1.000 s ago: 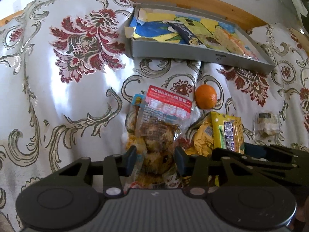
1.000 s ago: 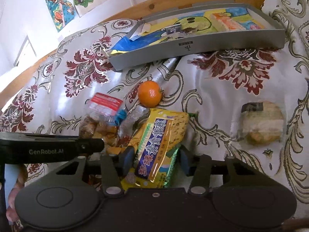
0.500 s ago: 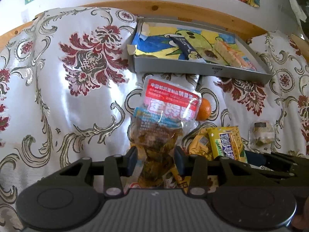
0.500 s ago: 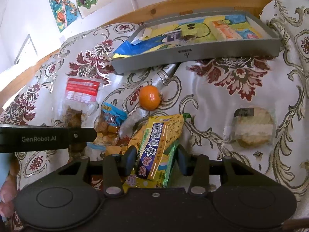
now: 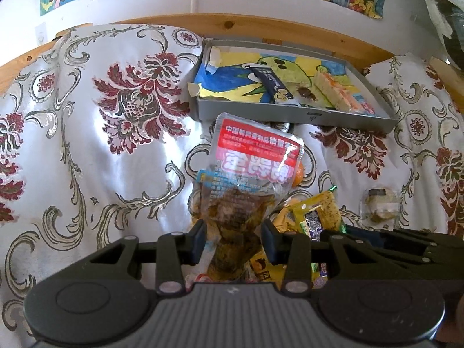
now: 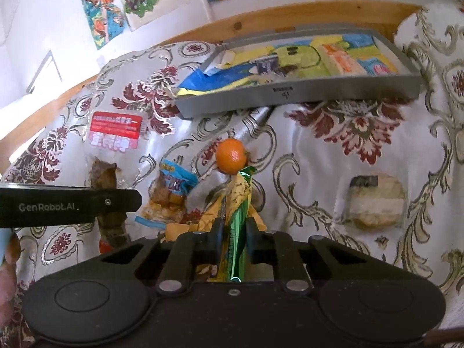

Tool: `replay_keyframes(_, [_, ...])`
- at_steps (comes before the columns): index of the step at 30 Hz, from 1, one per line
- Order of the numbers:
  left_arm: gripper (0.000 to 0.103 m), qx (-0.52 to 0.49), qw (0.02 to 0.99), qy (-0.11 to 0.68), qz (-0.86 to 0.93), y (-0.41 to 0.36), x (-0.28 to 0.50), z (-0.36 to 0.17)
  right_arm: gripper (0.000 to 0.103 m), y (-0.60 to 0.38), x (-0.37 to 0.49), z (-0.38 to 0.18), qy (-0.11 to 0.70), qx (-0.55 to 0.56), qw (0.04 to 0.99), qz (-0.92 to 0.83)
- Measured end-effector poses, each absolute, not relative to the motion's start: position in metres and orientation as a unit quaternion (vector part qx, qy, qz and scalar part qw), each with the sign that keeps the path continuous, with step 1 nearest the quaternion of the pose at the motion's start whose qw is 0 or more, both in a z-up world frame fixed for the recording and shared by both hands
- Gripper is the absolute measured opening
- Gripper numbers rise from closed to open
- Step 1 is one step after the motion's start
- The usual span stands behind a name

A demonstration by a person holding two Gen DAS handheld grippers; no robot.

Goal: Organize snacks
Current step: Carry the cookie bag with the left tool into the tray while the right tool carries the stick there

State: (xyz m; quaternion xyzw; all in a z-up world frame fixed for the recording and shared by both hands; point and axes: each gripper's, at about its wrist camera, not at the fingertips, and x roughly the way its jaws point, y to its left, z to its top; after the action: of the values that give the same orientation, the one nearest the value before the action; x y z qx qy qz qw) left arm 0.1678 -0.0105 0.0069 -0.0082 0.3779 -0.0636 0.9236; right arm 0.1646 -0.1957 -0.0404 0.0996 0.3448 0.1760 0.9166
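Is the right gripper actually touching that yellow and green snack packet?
Touching. The right wrist view shows the right gripper with both fingers pressed against the yellow and green snack packet, pinching it narrow, no gap on either side.

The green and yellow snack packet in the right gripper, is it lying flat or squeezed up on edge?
On edge: the right gripper pinches the green and yellow packet into a narrow upright fold.

Bed with floral cover against a white wall.
Wooden frame (image 5: 290,33) rims the cover (image 5: 87,150); drawings (image 6: 116,5) hang on the wall (image 5: 145,8); daylight glares off the cloth.
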Motion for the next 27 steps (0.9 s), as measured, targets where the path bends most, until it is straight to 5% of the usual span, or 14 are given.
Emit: replay_keyframes(27, [0.044, -0.020, 0.928, 0.361, -0.085, -0.014, 0.162, 0.025, 0.010, -0.184, 0.140, -0.013, 0.261, -0.039, 0.952, 0.157])
